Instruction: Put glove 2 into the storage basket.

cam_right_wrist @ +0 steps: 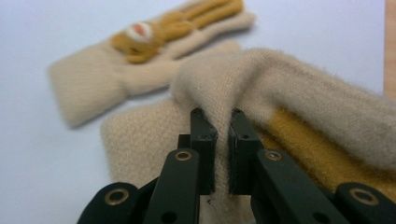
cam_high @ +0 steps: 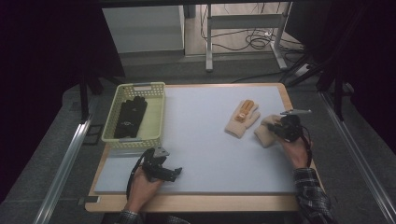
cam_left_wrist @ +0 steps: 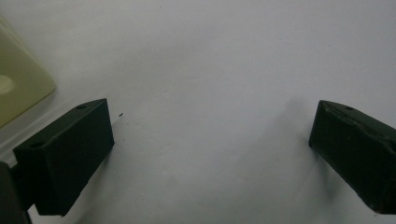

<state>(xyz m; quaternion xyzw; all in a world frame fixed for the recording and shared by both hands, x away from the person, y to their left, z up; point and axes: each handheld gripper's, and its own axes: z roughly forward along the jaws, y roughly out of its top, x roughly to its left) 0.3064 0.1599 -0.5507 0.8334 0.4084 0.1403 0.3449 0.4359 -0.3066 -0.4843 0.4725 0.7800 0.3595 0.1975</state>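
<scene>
Two beige knit gloves lie at the right of the grey mat. One glove [cam_high: 243, 119] lies flat with an orange animal patch [cam_right_wrist: 154, 35] on it. My right gripper [cam_right_wrist: 217, 140] is shut on a fold of the other glove [cam_right_wrist: 289, 107], pinching the wool between its pads and bunching it up; that glove [cam_high: 266, 130] sits under my right gripper [cam_high: 280, 128] near the mat's right edge. My left gripper [cam_high: 166, 173] rests on the mat at the front left, and in its own view it [cam_left_wrist: 210, 158] stands wide open with bare mat between the jaws.
A pale yellow-green basket [cam_high: 154, 123] stands at the mat's back left with a black glove [cam_high: 130, 116] inside; its corner [cam_left_wrist: 21, 88] is close to my left gripper. The wooden table edge [cam_high: 196, 203] borders the mat.
</scene>
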